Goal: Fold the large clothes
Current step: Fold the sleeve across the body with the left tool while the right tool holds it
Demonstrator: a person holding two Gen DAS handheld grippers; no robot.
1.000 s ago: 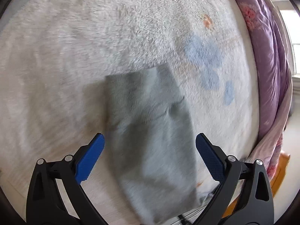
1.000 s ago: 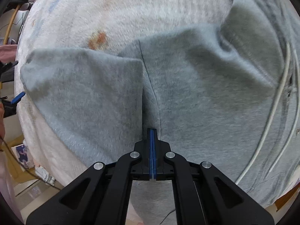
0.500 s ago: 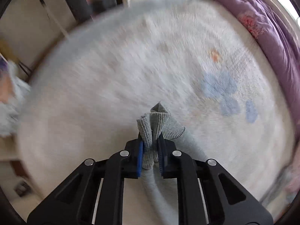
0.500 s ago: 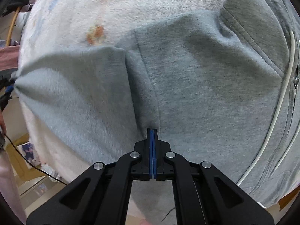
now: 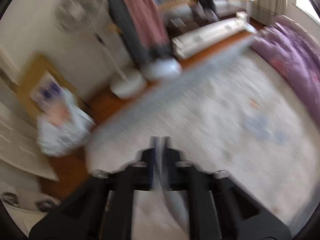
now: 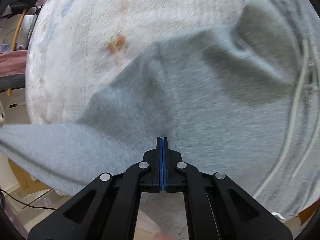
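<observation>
A grey hooded sweatshirt [image 6: 220, 120] lies spread on a fluffy white blanket [image 6: 90, 20]. My right gripper [image 6: 162, 140] is shut, its blue pads together and its tip resting on the cloth by the seam where the sleeve joins the body. That sleeve [image 6: 50, 150] is drawn up and out toward the left edge of the right wrist view. In the blurred left wrist view my left gripper [image 5: 159, 140] is shut on a thin grey strip of the sleeve [image 5: 172, 196], held high above the blanket [image 5: 220, 120].
A purple quilt [image 5: 290, 56] lies along the bed's far right side. Past the bed's left edge are an orange-brown floor, a white standing fan [image 5: 80, 14], a white bag [image 5: 60, 128] and hanging clothes [image 5: 144, 16]. White drawstrings [image 6: 296, 110] lie across the sweatshirt.
My left gripper closed on the sleeve's cuff and rose fast with it, tipping up so the room shows. The sleeve left the blanket and stretched out. My right gripper stayed put.
</observation>
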